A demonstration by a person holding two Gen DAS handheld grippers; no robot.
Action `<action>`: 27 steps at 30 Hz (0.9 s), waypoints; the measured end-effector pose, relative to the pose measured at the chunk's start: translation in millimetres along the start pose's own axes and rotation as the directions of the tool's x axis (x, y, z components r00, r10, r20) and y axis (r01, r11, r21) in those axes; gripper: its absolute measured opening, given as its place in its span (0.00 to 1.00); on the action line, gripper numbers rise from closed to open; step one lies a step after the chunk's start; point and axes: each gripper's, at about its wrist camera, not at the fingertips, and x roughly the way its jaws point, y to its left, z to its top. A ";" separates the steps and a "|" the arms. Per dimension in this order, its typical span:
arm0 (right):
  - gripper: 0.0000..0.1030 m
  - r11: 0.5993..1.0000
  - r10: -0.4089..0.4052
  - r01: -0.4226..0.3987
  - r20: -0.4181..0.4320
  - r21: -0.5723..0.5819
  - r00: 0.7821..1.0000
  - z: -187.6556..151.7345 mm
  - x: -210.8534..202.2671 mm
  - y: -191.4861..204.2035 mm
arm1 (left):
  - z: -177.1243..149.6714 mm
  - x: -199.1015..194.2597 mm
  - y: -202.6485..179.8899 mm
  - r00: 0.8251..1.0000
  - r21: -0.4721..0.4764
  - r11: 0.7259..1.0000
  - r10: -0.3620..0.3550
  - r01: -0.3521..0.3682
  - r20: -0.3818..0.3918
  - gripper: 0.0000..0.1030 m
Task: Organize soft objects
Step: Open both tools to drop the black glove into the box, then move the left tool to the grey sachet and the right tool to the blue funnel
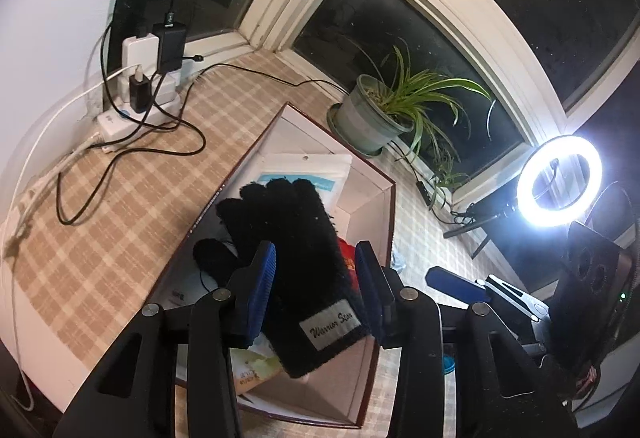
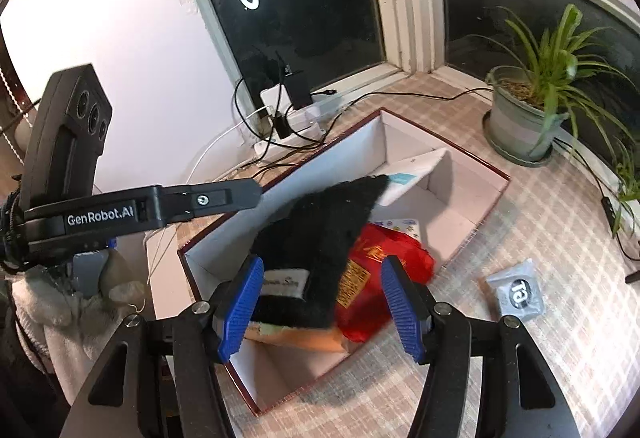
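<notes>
A black knit glove (image 1: pixel 294 262) with a grey label lies in mid-air over an open white-lined box (image 1: pixel 372 181) with a dark red rim. My left gripper (image 1: pixel 316 278) is open, its blue pads on either side of the glove and apart from it. In the right wrist view the glove (image 2: pixel 316 238) is blurred above the box (image 2: pixel 404 141), over a red packet (image 2: pixel 384 270). My right gripper (image 2: pixel 320 302) is open and empty at the box's near edge. The left gripper's body (image 2: pixel 140 209) shows at the left of that view.
The box holds a white and blue packet (image 1: pixel 320 173), a yellow-green packet (image 1: pixel 256 366) and an orange one (image 2: pixel 304 338). A potted plant (image 1: pixel 380 109), a power strip with chargers and cables (image 1: pixel 148 85), a ring light (image 1: pixel 560 181) and a small grey pouch (image 2: pixel 516 290) sit on the checked tablecloth.
</notes>
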 end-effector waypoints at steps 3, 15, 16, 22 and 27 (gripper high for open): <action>0.56 1.000 -0.011 0.011 0.009 0.023 1.000 -6.1 -11.0 -11.7 | -3.8 -1.9 -3.8 1.000 0.004 1.000 -0.008 0.008 0.002 0.38; 0.62 0.975 -0.083 0.061 0.093 0.213 0.992 -50.5 -86.4 -91.4 | -25.4 -12.4 -41.8 0.998 0.064 0.996 -0.057 0.056 0.010 0.38; 0.62 0.971 -0.091 0.066 0.099 0.229 0.991 -55.7 -93.3 -98.4 | -27.3 -13.2 -45.8 0.998 0.072 0.996 -0.061 0.060 0.010 0.38; 0.63 0.942 -0.154 0.108 0.124 0.319 0.980 -91.8 -130.8 -137.9 | -42.7 -13.4 -75.3 0.995 0.115 0.988 -0.098 0.099 -0.006 0.46; 0.64 0.928 -0.198 0.156 0.094 0.340 0.976 -122.0 -144.0 -154.9 | -59.8 -6.9 -99.4 0.992 0.147 0.981 -0.123 0.127 -0.037 0.46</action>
